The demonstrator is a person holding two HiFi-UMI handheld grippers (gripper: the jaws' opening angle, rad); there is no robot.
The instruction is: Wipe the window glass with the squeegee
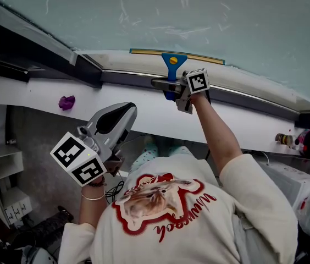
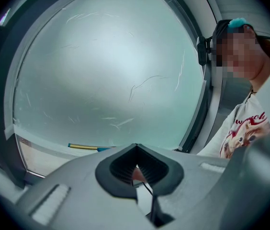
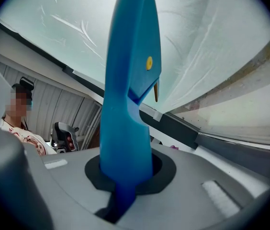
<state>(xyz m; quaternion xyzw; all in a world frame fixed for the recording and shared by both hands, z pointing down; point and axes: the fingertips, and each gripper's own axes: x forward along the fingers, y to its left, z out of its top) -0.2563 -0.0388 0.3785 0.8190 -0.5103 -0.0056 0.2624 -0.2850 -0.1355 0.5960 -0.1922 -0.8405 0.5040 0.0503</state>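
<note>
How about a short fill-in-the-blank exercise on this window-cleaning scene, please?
1. The right tongs are shut on the squeegee, whose handle is coloured ____.
2. The left tongs are shut and hold ____.
3. The small object lying on the white sill is coloured ____.

Missing words: blue; nothing; purple.

Red script word on the sweatshirt (image 1: 185, 219) front, upside down, unreadable, square black-and-white coded markers on left gripper (image 1: 128, 111) and right gripper (image 1: 170, 86) cubes.
</note>
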